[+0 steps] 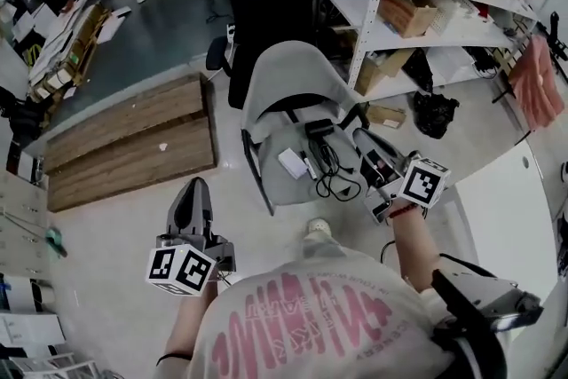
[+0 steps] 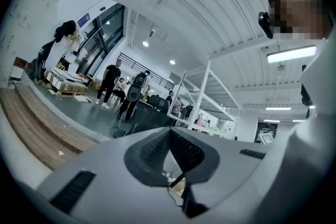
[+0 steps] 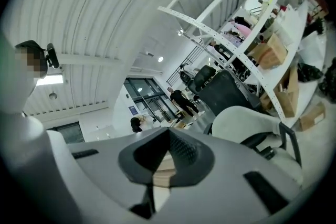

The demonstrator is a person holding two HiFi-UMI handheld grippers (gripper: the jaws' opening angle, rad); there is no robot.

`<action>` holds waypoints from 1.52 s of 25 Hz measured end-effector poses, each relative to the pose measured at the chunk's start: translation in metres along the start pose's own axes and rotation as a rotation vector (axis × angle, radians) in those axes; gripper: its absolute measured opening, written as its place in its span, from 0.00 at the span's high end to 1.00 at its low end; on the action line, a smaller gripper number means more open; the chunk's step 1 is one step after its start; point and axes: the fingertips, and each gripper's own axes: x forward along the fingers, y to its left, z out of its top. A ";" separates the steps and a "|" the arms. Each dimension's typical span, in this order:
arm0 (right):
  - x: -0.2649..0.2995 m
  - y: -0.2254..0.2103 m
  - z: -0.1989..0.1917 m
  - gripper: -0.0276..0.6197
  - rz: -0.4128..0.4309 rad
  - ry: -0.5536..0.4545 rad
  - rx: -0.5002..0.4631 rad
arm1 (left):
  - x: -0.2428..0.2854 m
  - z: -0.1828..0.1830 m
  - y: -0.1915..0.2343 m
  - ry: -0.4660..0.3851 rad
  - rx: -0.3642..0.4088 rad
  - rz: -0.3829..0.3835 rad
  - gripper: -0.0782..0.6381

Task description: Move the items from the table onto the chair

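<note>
Items already lie on the seat of the grey chair (image 1: 266,93), in the middle of the head view: a white adapter (image 1: 291,162), a black power brick (image 1: 319,129) and a tangle of black cable (image 1: 330,169) whose loops reach toward the seat's front edge. The white bench (image 1: 506,209) shows at the right of the frame.

The right gripper (image 1: 362,138) hangs just beside the chair's right side, its fingers together with nothing between them. The left gripper (image 1: 193,191) is at the lower left, well apart from the chair, and its fingers are also together and empty.

The main risk, as I judge it, is the cable. The right gripper is so near that 1 careless swing could catch a loop and drag the adapter off the seat. Anything added later could also push the front loops over the edge.
</note>
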 end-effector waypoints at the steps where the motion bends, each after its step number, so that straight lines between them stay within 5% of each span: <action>1: -0.009 0.007 0.002 0.94 0.013 -0.014 -0.006 | -0.002 -0.003 -0.005 0.008 -0.018 -0.012 0.88; 12: -0.056 0.055 0.033 0.93 0.125 -0.115 0.037 | -0.029 0.003 -0.038 -0.038 0.002 -0.001 0.88; 20: -0.070 0.048 0.040 0.94 0.141 -0.034 -0.041 | -0.042 0.003 -0.060 -0.088 0.007 0.074 0.88; 38: -0.079 0.038 0.038 0.94 0.165 0.009 -0.027 | -0.053 -0.002 -0.074 -0.095 -0.010 0.136 0.88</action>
